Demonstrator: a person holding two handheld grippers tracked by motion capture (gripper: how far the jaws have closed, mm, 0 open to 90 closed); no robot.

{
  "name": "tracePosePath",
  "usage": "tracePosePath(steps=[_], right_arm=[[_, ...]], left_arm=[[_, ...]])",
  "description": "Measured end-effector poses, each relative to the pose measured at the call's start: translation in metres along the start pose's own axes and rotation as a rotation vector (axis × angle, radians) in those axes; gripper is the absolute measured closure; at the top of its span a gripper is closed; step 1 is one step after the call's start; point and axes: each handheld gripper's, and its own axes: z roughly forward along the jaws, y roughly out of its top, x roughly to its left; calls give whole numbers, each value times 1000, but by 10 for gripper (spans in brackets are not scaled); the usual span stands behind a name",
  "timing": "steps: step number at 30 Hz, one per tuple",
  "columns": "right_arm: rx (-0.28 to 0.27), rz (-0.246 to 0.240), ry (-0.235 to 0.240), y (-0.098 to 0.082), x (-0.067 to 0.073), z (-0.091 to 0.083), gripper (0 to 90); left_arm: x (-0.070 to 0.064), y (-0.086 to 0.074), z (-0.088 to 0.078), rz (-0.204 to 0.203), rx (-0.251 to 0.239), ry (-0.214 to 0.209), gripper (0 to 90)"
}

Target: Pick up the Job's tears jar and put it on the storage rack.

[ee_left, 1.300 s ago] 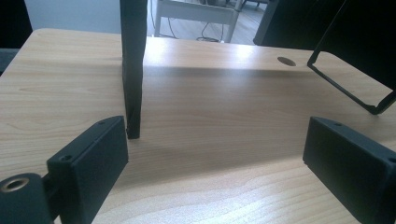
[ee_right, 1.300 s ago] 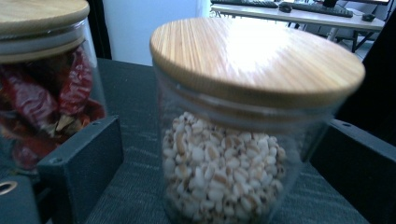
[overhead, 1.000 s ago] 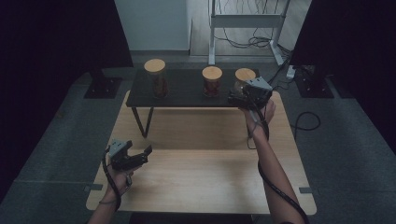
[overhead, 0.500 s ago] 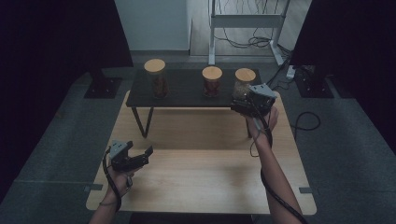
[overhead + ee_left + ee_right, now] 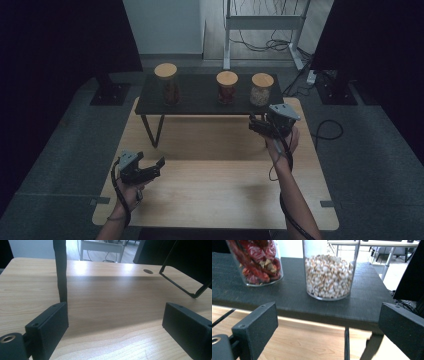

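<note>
High view overhead; gripper views low, sharing table (image 5: pixel 210 150).

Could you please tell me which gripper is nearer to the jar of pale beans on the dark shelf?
Right. The right gripper hangs just in front of the bean jar, jaws open; the left gripper is far off, low over the table.

clear glossy glass jar (image 5: pixel 329 272) on a matt black rough-grained shelf (image 5: pixel 294 300); smooth pale wood table (image 5: pixel 112 305).

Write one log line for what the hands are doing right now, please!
right gripper: open, facing pale-bean jar | left gripper: open, over table
</note>
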Motion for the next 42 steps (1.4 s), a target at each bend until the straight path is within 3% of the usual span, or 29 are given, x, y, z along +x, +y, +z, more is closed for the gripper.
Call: tracePosePath(steps=[9,15,25,33,42], right_arm=[[-2,19,20,-25,0,-20,23],[26,25,23,-41,0,-26,23],[75,53,31,-61,0,-26,24],[137,32,54,-72,5,-19,23],[131,27,59,-73,8,-18,23]], left_arm=[[0,-1,1,-1,2,0,63],[-2,-1,2,2,6,-3,62],[-2,-1,3,3,11,-3,63],[-2,-2,5,7,17,-5,62],[-1,-2,4,7,15,-4,62]])
